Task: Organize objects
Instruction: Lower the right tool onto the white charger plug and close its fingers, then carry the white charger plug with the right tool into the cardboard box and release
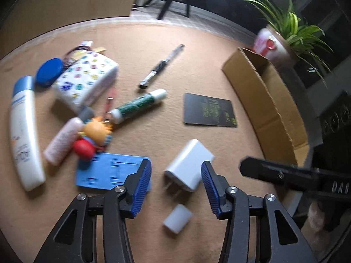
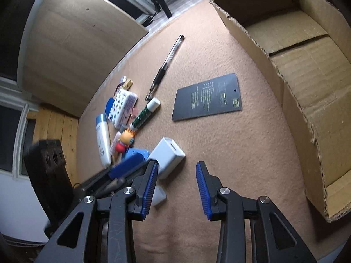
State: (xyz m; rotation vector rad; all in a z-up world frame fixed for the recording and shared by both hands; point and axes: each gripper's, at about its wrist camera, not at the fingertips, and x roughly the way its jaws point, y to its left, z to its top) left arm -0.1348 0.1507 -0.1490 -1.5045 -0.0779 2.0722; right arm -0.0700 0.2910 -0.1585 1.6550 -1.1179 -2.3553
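My left gripper [image 1: 176,176] is open, its jaws on either side of a white charger plug [image 1: 189,164], which also shows in the right wrist view [image 2: 167,156]. A small white cap [image 1: 177,218] lies just in front of it. My right gripper [image 2: 176,178] is open and empty over bare mat, to the right of the charger. A black card [image 1: 209,110] [image 2: 208,97], a pen [image 1: 162,65] [image 2: 166,64], a green glue stick [image 1: 138,107] [image 2: 144,114] and a blue plate [image 1: 109,171] lie on the mat.
An empty cardboard box [image 2: 307,100] [image 1: 265,105] stands at the right. At the left lie a white lotion bottle [image 1: 24,131], a patterned pouch [image 1: 87,80], a blue lid [image 1: 49,71], a pink tube [image 1: 62,141] and a toy figure [image 1: 94,137]. A potted plant [image 1: 291,28] stands behind the box.
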